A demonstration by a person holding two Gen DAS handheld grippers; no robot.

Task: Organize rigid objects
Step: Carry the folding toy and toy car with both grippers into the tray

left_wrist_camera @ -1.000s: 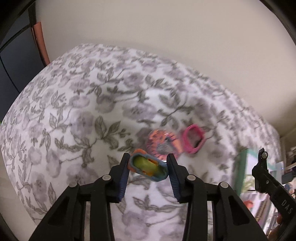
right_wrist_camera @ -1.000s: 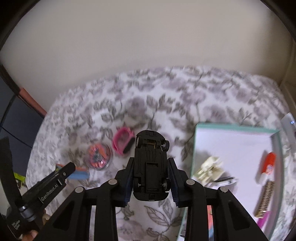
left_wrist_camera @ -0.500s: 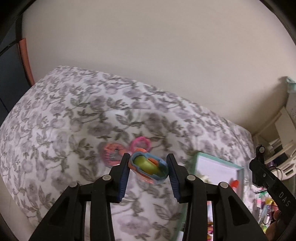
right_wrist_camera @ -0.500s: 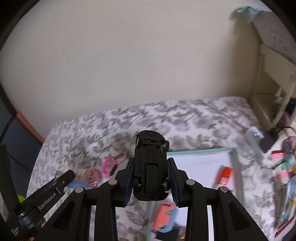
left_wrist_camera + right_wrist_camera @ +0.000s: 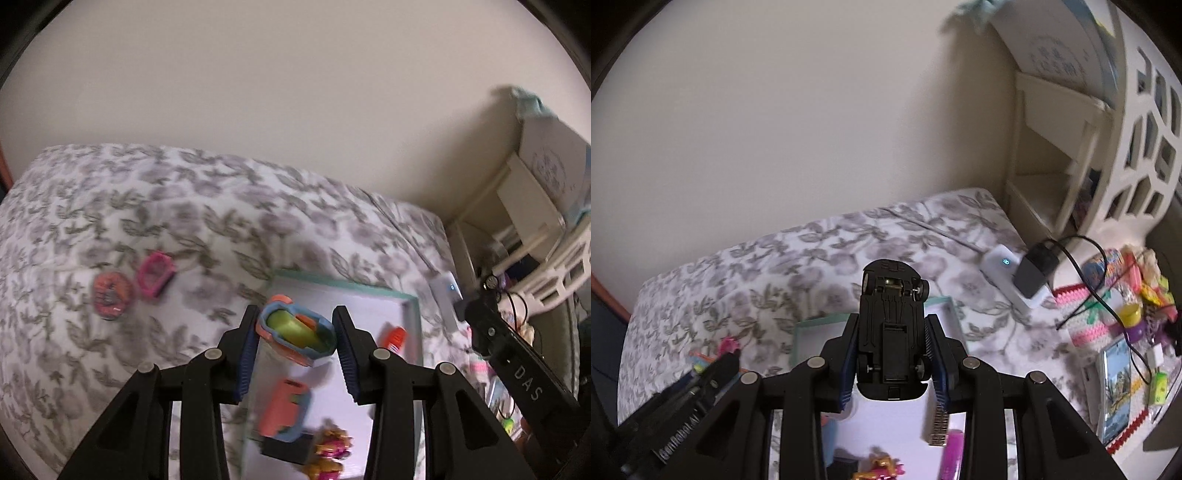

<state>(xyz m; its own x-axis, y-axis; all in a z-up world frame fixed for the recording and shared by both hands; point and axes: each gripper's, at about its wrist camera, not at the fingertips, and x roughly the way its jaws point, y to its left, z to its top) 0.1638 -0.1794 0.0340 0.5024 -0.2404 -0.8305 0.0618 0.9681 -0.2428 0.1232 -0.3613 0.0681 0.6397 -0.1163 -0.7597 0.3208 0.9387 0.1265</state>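
Both views motion-blurred; the floral print of the bedspread [image 5: 155, 206] smears, and small items are hard to resolve.

Left gripper [image 5: 295, 338]: jaws closed on a small toy vehicle [image 5: 297, 332], with a blue and orange plastic shell and a yellow-green rounded insert. It hangs above the near-left part of the teal-rimmed tray [image 5: 413, 314]. The tray's lower edge is cut off by the gripper frame.

In the tray, partly hidden: an orange and blue blocky toy [image 5: 284, 411], a dark flat piece under it (identity unclear), a pink and gold spiky figure [image 5: 330, 448] and an orange-capped tube [image 5: 394, 338].

On the bedspread, left of the tray and well apart from it: a round orange disc [image 5: 112, 295] just beside a pink square frame [image 5: 155, 275]. Detail on both is lost to blur.

Right gripper [image 5: 892, 354]: jaws clamped on the flanks of a black toy car [image 5: 892, 325], its underside facing the camera with axles and wheels visible, nose pointing away. It is held over the tray [image 5: 812, 326], whose white floor is mostly hidden behind the gripper.

A white power strip [image 5: 1004, 269] with a black plug lies at the bedspread's right edge. The cluttered items beyond it cannot be made out.
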